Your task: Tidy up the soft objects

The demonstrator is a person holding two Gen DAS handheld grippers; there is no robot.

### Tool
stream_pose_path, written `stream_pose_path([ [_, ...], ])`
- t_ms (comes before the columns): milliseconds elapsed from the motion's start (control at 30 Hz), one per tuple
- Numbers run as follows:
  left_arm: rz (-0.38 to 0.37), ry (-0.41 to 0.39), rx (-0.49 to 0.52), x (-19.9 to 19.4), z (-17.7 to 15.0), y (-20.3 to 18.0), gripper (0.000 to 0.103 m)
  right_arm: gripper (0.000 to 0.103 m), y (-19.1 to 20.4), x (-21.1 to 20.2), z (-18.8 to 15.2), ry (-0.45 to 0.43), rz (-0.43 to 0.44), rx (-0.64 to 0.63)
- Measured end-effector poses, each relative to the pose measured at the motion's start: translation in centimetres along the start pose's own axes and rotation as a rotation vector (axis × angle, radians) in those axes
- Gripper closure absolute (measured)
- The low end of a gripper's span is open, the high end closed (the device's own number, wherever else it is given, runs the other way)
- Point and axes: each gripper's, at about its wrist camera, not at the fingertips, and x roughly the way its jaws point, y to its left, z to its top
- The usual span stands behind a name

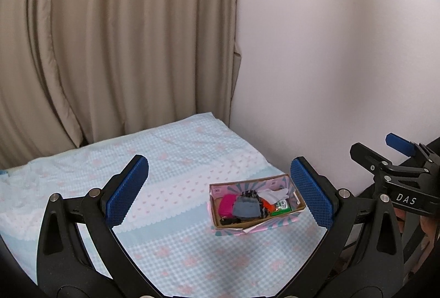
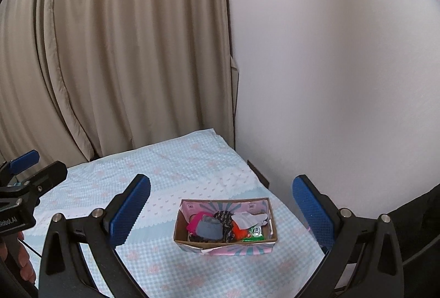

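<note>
A small open cardboard box (image 1: 298,211) (image 2: 180,226) with pink and teal patterned sides sits on the bed. It holds several soft items packed together: a magenta piece (image 1: 227,203) (image 2: 194,222), a grey-blue piece (image 1: 246,209) (image 2: 209,229), a dark patterned piece (image 2: 225,221), an orange piece (image 2: 238,233), a white cloth (image 1: 272,194) (image 2: 250,218) and a green packet (image 1: 282,206) (image 2: 254,232). My left gripper (image 1: 220,182) hovers above the bed, open and empty, the box near its right finger. My right gripper (image 2: 221,201) is open and empty too, framing the box from above.
The bed carries a light blue checked cover (image 1: 170,155) (image 2: 154,168) with pink bows. Beige curtains (image 1: 110,50) (image 2: 123,50) hang behind it, and a white wall (image 1: 330,64) (image 2: 330,78) borders its right side. A hand (image 2: 23,265) holds the left gripper's handle.
</note>
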Motion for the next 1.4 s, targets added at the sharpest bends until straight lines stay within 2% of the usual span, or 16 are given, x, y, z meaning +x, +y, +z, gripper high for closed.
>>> stream_pose_path([
  [900,0.026,-0.056,-0.01,-1.4,-0.5,-0.1,0.0,0.0,0.1,-1.2,0.0,-0.03,-0.015,-0.006],
  [1400,0.037,-0.053,-0.008,-1.9,-0.4,-0.6,0.0,0.0,-0.4,-1.1,0.1,-0.035,-0.026,0.0],
])
